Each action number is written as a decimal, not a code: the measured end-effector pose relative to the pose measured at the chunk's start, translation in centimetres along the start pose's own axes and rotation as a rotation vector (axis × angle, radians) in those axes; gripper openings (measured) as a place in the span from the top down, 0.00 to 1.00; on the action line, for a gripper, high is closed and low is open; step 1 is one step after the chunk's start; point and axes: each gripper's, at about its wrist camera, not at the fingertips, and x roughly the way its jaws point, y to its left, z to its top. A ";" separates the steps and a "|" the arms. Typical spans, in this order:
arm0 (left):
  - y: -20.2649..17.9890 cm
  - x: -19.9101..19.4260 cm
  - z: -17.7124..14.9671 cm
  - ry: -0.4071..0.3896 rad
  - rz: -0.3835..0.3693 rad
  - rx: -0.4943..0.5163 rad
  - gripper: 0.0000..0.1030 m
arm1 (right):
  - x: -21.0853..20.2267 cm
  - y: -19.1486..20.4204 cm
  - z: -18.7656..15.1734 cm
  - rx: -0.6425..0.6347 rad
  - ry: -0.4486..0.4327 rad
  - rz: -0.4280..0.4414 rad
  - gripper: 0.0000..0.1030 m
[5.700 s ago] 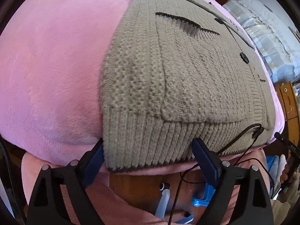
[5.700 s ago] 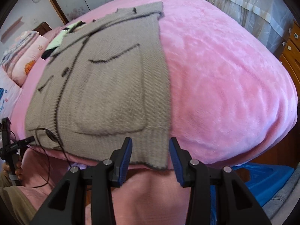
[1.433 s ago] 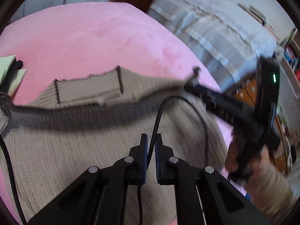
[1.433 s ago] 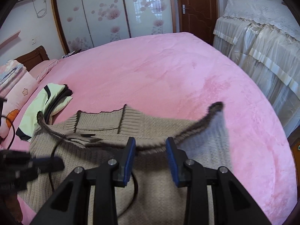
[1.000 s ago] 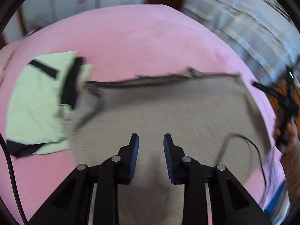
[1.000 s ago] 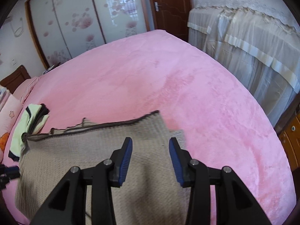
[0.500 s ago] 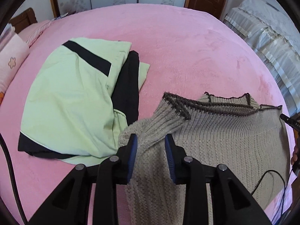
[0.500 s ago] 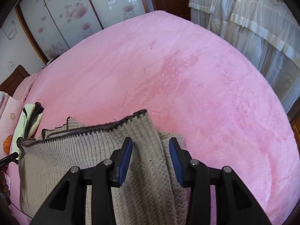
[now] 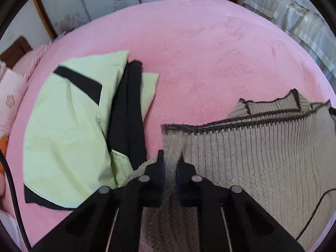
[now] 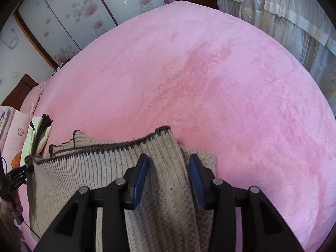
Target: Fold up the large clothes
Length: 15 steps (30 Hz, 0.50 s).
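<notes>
A beige knit cardigan (image 9: 262,153) with dark trim lies folded in half on the pink bed (image 9: 199,48). Its ribbed hem edge lies across the top of the fold. My left gripper (image 9: 170,163) is shut on the cardigan's left hem corner, with the knit pinched between the pads. In the right wrist view the cardigan (image 10: 105,174) fills the lower left. My right gripper (image 10: 169,168) is open, its blue pads on either side of the right hem corner, and the fabric between them is not clamped.
A folded light green and black garment (image 9: 79,126) lies on the bed left of the cardigan, and shows in the right wrist view (image 10: 37,134). Pink pillows (image 9: 8,98) sit at the far left. A draped bed (image 10: 294,21) stands at the right. Sliding wardrobe doors (image 10: 79,14) are behind.
Both grippers carried the hem up over the cardigan, folding it in half. In the last half second my left gripper closed on the left hem corner. My right gripper stays open.
</notes>
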 end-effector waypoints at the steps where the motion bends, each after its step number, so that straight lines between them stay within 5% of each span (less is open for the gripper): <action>1: 0.0 0.2 -0.1 0.000 -0.001 -0.011 0.94 | 0.2 0.0 0.1 0.003 -0.003 0.013 0.61; 2: -0.1 0.1 -0.3 -0.011 0.009 -0.006 0.94 | 0.3 0.1 0.1 0.001 -0.004 0.009 0.61; 4: -0.4 -0.2 -0.7 -0.041 0.034 0.008 0.95 | 0.9 0.5 0.1 -0.026 0.007 -0.023 0.84; 6: -0.1 -0.4 -0.9 -0.058 0.043 -0.013 0.95 | 0.9 0.7 0.0 -0.039 -0.005 -0.043 0.90; 15: 0.5 -1.6 -0.4 -0.133 0.081 -0.098 0.95 | -1.1 0.7 -0.2 -0.024 -0.125 -0.085 0.93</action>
